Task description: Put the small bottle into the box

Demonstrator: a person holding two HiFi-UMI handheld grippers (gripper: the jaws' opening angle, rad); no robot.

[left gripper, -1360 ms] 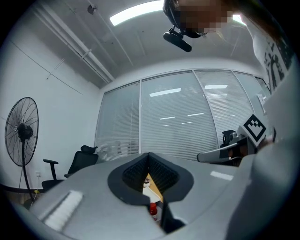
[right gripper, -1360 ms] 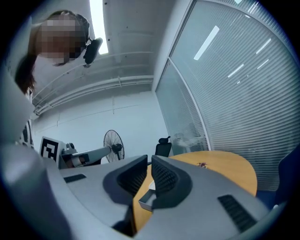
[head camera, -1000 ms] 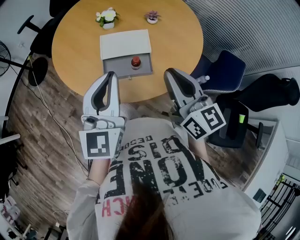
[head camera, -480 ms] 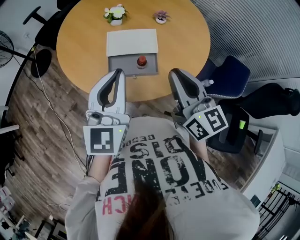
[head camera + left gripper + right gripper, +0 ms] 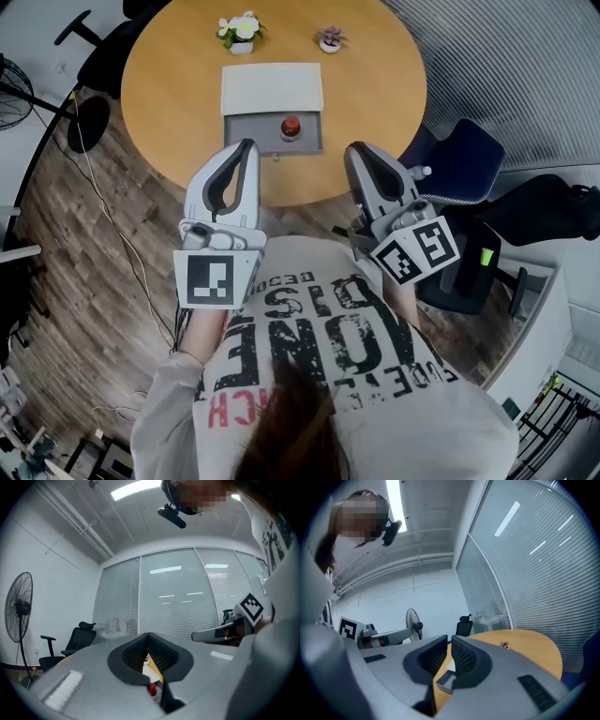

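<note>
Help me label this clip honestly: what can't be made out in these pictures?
- Small bottle: in the head view it is too small to read any label or tell whether it stands upright. In the left gripper view only a red sliver shows past the left tool.
- Box: in the right gripper view the right tool hides all but a small part.
- Table: in the head view both tools cover part of its near edge.

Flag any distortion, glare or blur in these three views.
Head view: sharp, evenly lit, table rim bowed by the wide lens. Left gripper view: heavy fisheye, dark corners, ceiling light blown out. Right gripper view: same fisheye, blinds curve, ceiling light glares.
</note>
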